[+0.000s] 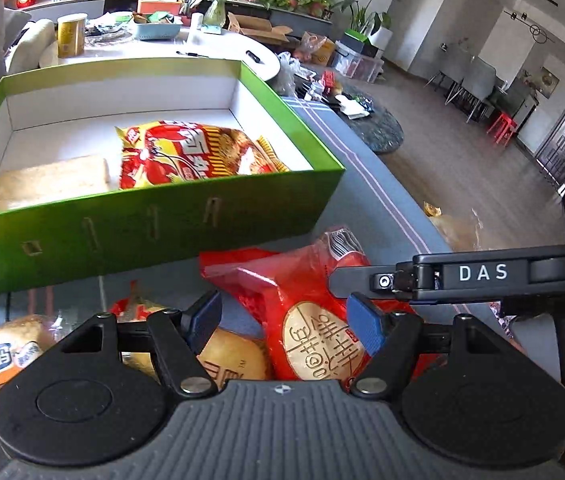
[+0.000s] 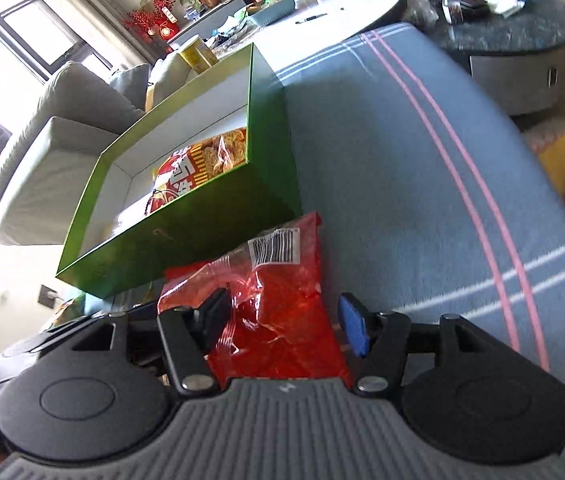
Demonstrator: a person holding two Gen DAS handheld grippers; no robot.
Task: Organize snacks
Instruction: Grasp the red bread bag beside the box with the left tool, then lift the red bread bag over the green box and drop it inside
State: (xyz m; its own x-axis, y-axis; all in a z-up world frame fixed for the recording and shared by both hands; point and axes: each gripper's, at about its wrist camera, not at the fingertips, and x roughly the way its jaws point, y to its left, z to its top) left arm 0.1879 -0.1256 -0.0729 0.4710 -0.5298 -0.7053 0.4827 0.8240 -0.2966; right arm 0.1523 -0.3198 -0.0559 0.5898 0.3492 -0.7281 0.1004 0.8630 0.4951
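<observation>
In the green box (image 1: 154, 224): noodle pack (image 1: 198, 154) and pale pkg (image 1: 50, 180) already stowed. Red bag (image 2: 278, 304) and others outside, beside the box on the blue cloth (image 2: 402, 160). Left gripper (image 1: 282, 324) and right gripper (image 2: 282, 316) both spread over the bag, not pinching.

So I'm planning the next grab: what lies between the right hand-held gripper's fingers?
The red snack bag lies between the right hand-held gripper fingers, which stand open around it, seen in the right wrist view.
</observation>
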